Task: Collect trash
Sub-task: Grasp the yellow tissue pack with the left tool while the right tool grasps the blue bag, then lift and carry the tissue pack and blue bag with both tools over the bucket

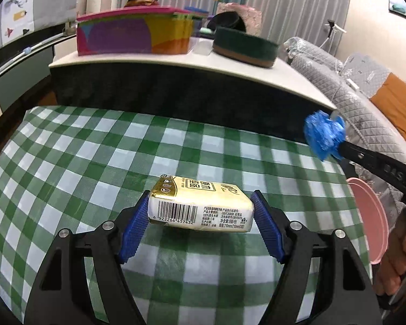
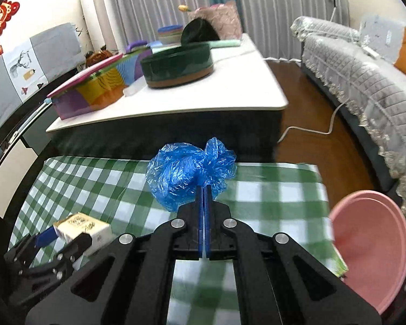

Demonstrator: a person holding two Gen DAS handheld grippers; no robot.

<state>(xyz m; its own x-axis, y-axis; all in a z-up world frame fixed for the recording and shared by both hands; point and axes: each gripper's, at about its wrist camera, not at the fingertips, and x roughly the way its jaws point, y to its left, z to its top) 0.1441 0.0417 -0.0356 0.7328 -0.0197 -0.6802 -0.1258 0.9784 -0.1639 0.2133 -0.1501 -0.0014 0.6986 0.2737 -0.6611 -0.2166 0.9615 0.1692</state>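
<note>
A gold and white tissue pack (image 1: 200, 207) is between the blue pads of my left gripper (image 1: 200, 205), which is shut on it just above the green checked tablecloth (image 1: 94, 149). The pack (image 2: 82, 228) and left gripper also show at lower left in the right wrist view. My right gripper (image 2: 203, 189) is shut on a crumpled blue plastic bag (image 2: 186, 173) and holds it above the cloth. In the left wrist view the bag (image 1: 324, 135) hangs at the right, at the tip of the right gripper.
A pink bin (image 2: 370, 243) stands off the table's right edge, also seen in the left wrist view (image 1: 368, 216). Behind is a white-topped table (image 2: 230, 92) with a colourful box (image 1: 132, 32) and a dark green round tin (image 2: 178, 65). A grey sofa (image 2: 365, 81) is at right.
</note>
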